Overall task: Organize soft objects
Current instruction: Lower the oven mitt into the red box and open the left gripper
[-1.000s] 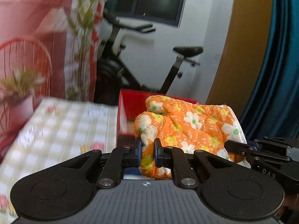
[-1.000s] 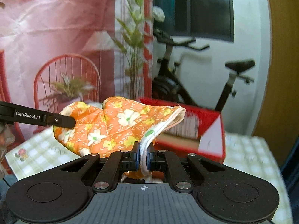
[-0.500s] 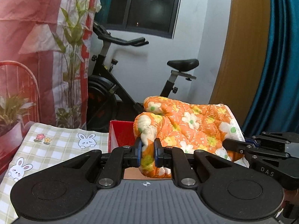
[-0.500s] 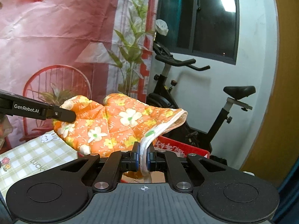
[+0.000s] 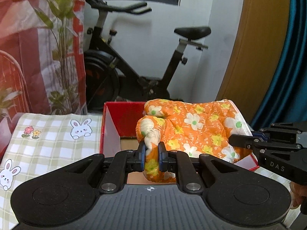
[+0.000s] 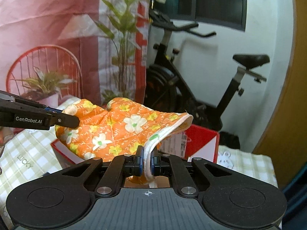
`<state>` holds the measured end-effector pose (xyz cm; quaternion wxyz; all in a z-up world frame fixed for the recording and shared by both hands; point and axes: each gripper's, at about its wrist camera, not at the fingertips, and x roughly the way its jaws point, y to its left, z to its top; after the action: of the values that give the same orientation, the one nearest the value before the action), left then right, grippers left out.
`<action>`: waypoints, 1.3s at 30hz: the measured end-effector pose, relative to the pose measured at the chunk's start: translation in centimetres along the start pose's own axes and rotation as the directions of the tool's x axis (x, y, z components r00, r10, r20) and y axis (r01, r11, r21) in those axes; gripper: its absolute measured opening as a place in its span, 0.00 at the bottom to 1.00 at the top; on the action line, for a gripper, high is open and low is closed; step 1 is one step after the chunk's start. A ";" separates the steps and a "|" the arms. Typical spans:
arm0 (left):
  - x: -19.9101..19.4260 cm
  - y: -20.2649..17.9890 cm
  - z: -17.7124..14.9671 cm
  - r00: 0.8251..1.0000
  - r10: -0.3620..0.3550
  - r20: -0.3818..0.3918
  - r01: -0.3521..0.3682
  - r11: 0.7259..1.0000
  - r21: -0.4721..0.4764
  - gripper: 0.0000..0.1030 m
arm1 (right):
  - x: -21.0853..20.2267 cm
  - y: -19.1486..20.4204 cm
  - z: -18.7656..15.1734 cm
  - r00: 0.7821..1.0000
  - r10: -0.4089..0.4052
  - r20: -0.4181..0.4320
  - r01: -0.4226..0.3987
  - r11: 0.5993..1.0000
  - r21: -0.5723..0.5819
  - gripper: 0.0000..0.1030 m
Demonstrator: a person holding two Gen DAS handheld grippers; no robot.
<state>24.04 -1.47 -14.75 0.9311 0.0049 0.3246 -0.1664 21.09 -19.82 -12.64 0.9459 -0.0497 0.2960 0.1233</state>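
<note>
An orange oven mitt [image 5: 191, 126] with white and yellow flowers hangs in the air between both grippers. My left gripper [image 5: 152, 156] is shut on its thumb end. My right gripper [image 6: 147, 160] is shut on the white-trimmed cuff edge of the oven mitt [image 6: 119, 128]. The mitt is held over an open red box [image 5: 122, 118] that stands on the table; the red box [image 6: 199, 140] shows behind and below the mitt in the right wrist view. The right gripper [image 5: 255, 140] enters the left wrist view from the right, and the left gripper [image 6: 63, 120] enters the right wrist view from the left.
A checked tablecloth [image 5: 48, 140] with rabbit prints covers the table left of the box. Behind stand an exercise bike [image 5: 138, 72], a tall plant [image 6: 122, 44] and a red wire chair [image 6: 44, 71]. A wooden door [image 5: 255, 48] and blue curtain [image 5: 289, 67] are at right.
Both grippers carried the mitt sideways across the table toward the red box. The box has come closer and now lies under the mitt. Both grips are unchanged.
</note>
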 end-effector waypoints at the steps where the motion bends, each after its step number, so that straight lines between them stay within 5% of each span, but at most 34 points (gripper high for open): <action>1: 0.5 0.1 0.2 1.000 -0.001 -0.015 0.001 1.000 -0.002 0.13 | 0.6 -0.2 0.0 1.000 0.002 -0.014 -0.002 1.000 0.005 0.07; 22: 6.5 1.7 -0.4 0.979 -0.024 -0.202 0.015 0.999 -0.045 0.13 | 8.9 -1.7 -0.9 0.967 0.052 -0.250 -0.017 0.990 0.140 0.07; 31: 8.3 1.3 -1.3 0.957 -0.061 -0.284 0.044 0.997 -0.068 0.14 | 10.7 -2.8 -2.2 0.946 0.052 -0.321 0.019 0.977 0.214 0.07; 36: 7.9 1.4 -0.9 0.959 -0.104 -0.264 0.085 0.993 -0.082 0.47 | 10.8 -2.7 -2.4 0.944 0.021 -0.329 0.048 0.979 0.200 0.24; 39: 7.1 1.2 -0.6 0.965 -0.110 -0.238 0.095 0.993 -0.072 0.52 | 10.3 -2.6 -2.1 0.948 0.005 -0.319 0.060 0.979 0.193 0.31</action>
<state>29.27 -2.46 -19.61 0.8745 -0.0195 0.4401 -0.2027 28.79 -20.62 -20.21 0.8876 0.0224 0.4547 0.0699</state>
